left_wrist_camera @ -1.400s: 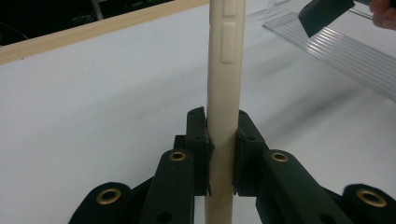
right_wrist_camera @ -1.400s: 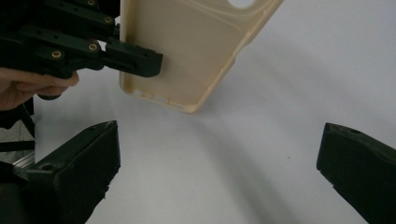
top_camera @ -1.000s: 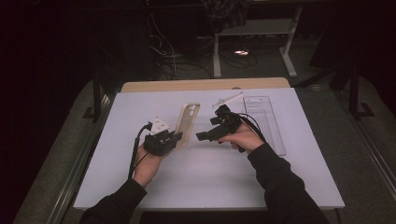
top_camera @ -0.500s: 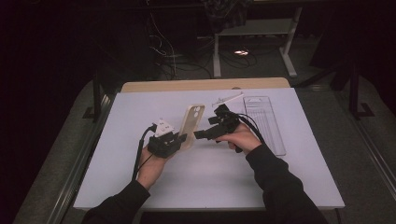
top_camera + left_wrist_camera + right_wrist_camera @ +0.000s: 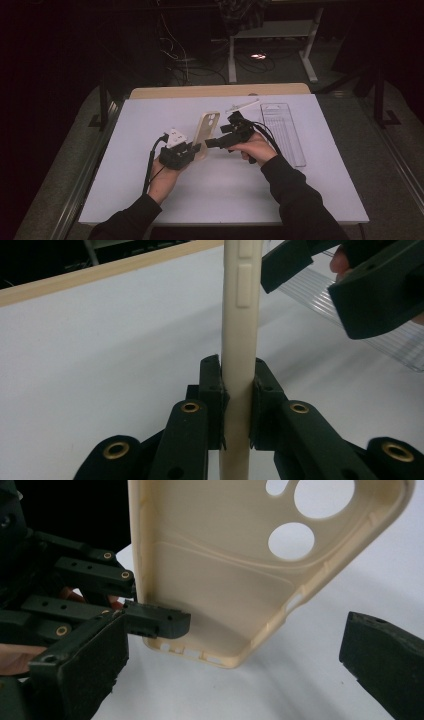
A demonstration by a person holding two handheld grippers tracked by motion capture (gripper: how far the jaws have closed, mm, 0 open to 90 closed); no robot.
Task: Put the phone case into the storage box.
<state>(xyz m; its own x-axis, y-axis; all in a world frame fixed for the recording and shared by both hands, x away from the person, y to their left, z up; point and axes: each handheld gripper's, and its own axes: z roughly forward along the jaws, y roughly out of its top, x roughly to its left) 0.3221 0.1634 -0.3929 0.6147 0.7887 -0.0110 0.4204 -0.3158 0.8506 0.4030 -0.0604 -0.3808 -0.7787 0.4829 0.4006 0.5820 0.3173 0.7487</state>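
A cream phone case (image 5: 208, 131) stands upright over the white table (image 5: 220, 200), held by its lower end. My left gripper (image 5: 196, 149) is shut on it; in the left gripper view its two pads (image 5: 215, 390) press the case's edge (image 5: 241, 315) from both sides. My right gripper (image 5: 216, 136) points left at the case from close by. In the right gripper view its jaws (image 5: 230, 680) stand open on either side of the case's bottom end (image 5: 220, 585), not touching it. The left gripper (image 5: 150, 620) shows there clamped at the case's lower left corner.
A clear plastic package tray (image 5: 285, 131) lies flat on the table to the right of the hands, with a small white piece (image 5: 242, 105) behind them. A wooden strip (image 5: 220, 91) runs along the table's far edge. Cables trail from both grippers.
The left gripper with the case has shifted slightly to the right, toward the right gripper. The right gripper has kept still.
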